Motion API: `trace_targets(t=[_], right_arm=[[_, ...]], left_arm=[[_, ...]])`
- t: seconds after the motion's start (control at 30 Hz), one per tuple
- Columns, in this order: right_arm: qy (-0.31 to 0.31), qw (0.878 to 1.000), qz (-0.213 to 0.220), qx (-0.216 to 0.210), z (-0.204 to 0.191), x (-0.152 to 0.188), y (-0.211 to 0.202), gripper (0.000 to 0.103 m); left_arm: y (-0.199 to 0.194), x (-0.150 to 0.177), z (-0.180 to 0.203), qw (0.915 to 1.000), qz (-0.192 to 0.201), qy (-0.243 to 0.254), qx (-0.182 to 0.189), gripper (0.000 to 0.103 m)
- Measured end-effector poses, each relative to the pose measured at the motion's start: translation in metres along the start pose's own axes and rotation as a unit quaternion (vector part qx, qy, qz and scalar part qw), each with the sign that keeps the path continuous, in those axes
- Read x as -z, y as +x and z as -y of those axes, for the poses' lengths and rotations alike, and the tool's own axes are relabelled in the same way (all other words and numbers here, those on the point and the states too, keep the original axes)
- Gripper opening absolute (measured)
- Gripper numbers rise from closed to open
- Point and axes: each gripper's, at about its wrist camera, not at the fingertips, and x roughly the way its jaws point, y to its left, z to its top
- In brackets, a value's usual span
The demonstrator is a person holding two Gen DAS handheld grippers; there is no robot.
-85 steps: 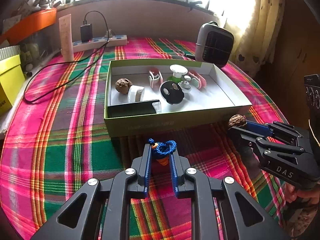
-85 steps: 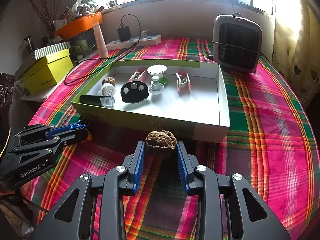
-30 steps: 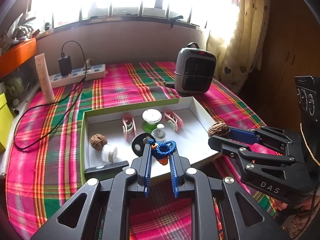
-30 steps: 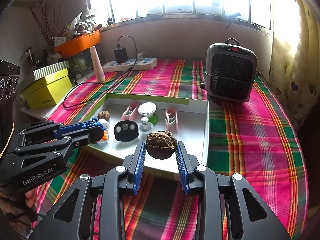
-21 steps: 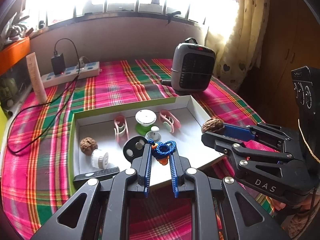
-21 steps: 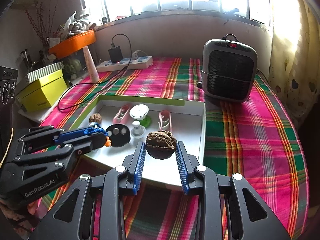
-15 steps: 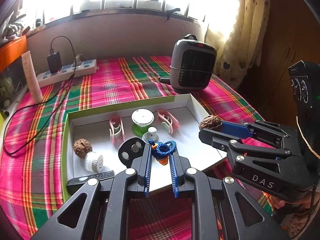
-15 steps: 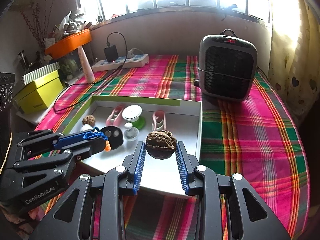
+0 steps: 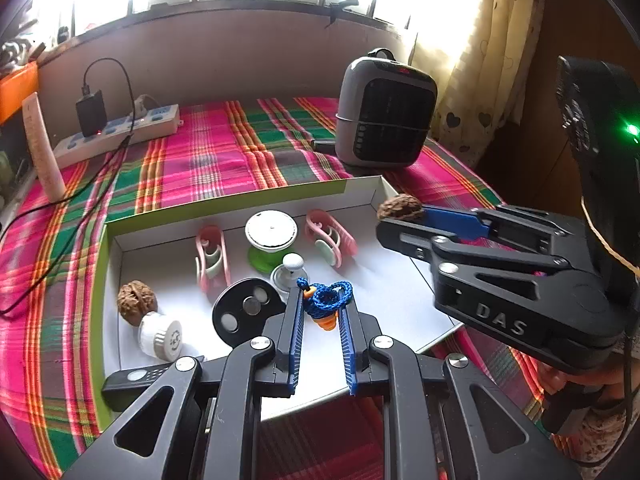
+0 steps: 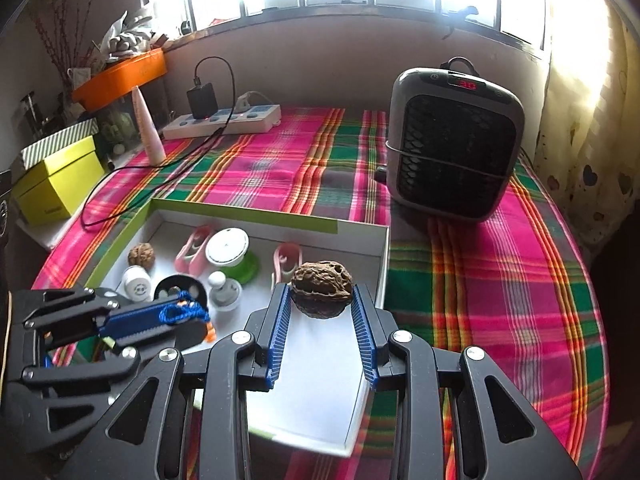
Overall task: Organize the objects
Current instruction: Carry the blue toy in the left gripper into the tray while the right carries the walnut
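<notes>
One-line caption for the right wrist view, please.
Right gripper holds a walnut above the white tray; left gripper alongside carries a blue cord.

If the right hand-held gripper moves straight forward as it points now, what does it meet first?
Probably the pink clip in the white-lined box, just beyond the held brown walnut; depth is uncertain.

A lived-in home room: a plaid tablecloth [image 10: 500, 280] covers the table, a small space heater [image 10: 454, 144] and power strip [image 10: 224, 120] sit near the heart-print curtain [image 9: 476, 80] and sunny window.
</notes>
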Motion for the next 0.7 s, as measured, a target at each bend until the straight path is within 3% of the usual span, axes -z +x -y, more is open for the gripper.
trace_targets(t=[0.7], right_arm=[[-0.010,1.000,-0.028,0.002,0.003,-0.014,0.034,0.033]], left_arm=[[0.023,-0.001,-0.004,0.9997,-0.023,-0.006,0.002,0.016]])
